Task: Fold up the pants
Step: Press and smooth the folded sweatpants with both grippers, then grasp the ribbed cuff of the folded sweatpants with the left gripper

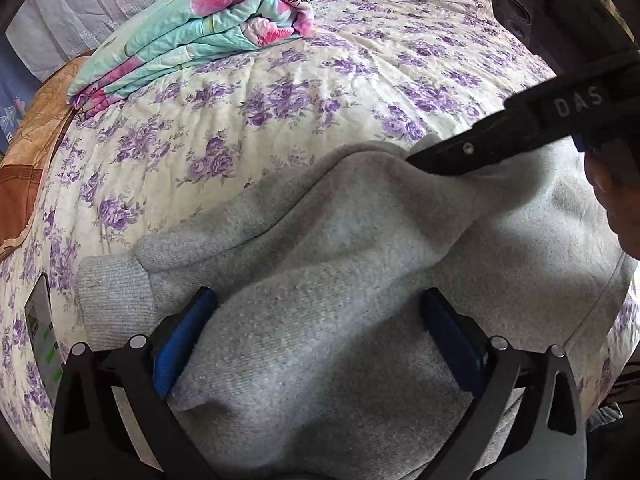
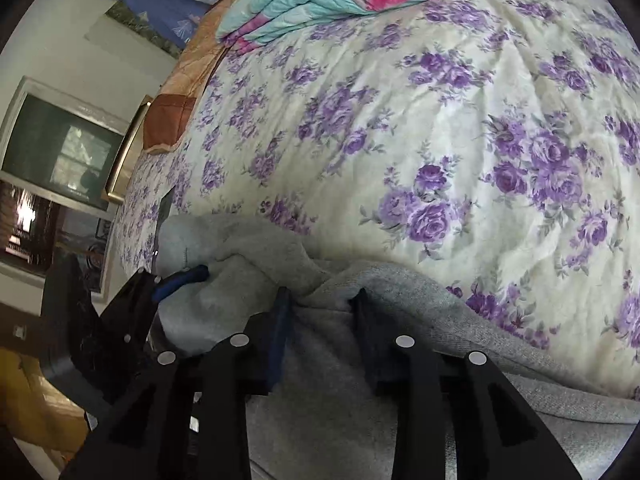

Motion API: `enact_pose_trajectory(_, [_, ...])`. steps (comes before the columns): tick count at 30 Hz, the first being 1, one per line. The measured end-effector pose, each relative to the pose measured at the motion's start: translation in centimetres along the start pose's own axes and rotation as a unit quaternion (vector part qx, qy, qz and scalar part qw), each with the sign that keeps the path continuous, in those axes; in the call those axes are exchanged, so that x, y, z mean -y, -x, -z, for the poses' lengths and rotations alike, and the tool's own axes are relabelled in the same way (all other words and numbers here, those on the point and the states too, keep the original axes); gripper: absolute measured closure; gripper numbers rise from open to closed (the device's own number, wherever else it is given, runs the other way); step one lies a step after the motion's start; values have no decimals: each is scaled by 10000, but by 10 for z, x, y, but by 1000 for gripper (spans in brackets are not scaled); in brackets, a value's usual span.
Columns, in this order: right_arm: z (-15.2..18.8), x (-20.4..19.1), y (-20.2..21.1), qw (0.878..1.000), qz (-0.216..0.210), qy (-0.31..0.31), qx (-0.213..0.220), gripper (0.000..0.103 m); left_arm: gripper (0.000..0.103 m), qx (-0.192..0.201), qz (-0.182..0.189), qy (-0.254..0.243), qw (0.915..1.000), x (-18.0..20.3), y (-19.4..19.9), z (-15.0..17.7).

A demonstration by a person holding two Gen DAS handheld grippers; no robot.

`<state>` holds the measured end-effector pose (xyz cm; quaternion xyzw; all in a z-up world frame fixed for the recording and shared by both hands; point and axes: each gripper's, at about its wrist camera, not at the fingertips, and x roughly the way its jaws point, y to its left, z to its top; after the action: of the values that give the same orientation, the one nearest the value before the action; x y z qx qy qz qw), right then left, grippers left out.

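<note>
- 2 grippers sit over the grey pants (image 1: 320, 272), which lie bunched on the bed's floral quilt (image 1: 260, 92), near its front edge.
- From my left wrist camera, my left gripper (image 1: 318, 312) has its jaws wide apart, straddling a raised hump of the grey fabric; its blue pads (image 1: 180, 340) stand on either side of the cloth and I see no squeeze.
- 1 ribbed cuff (image 1: 116, 300) of the pants lies flat on the quilt just left of that gripper.
- My right gripper (image 2: 320, 304) has its jaws narrow but not fully together. A fold of the grey cloth lies between the fingertips, yet I cannot tell whether the pads actually press on it.
- In the left wrist view, the right gripper's black finger (image 1: 460, 158) comes in from the right and touches the top ridge of the pants.
- At the far end of the bed lies a folded turquoise-and-pink floral comforter (image 1: 192, 36), well apart from the pants.
- On the quilt at the left edge lies a phone (image 1: 42, 320) with a lit screen.
- An orange-brown blanket (image 2: 176, 116) hangs at the bed's far left side.
</note>
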<state>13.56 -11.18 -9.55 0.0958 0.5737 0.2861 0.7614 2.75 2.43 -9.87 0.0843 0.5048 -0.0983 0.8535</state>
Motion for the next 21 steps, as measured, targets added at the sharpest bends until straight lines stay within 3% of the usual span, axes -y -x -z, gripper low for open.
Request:
enact_pose_trajectory(2, [-5,-4,18,9991,94,196,372,90,4,66,34,46,10000,-2,8,-1])
enact_pose_trajectory(5, [-11,-13,31,9958,363,404,733,91,4,278,-231,22,9993,-2,24,-3])
enact_pose_trajectory(9, [-21,9,16,9944,414,246,941,90,4,460,-183,215,9985,-11,32,-2])
enact_pose_trajectory(11, [-18,23,-23,9938,802,290,708,82,4,127,-628,270,9976,-17,8,-3])
enact_pose_trajectory(13, [-15,15,-16,9906,898,553,870,80,4,22,-508,311,9982,-24,0,-3])
enact_pose_trajectory(15, [-10,8,10,9875,1101,457,1035,54,4,106,-270,319,9991,-29,17,-1])
enact_pose_trajectory(16, [-5,4,27,9819,1299,521,1276,31,4,119,-78,305,9994,-31,26,0])
enact_pose_trajectory(18, [8,-4,53,9744,1458,851,1487,30,4,104,126,386,9991,-38,42,5])
enact_pose_trajectory(21, [29,-2,75,9723,1480,863,1591,30,4,161,297,528,9980,-54,65,13])
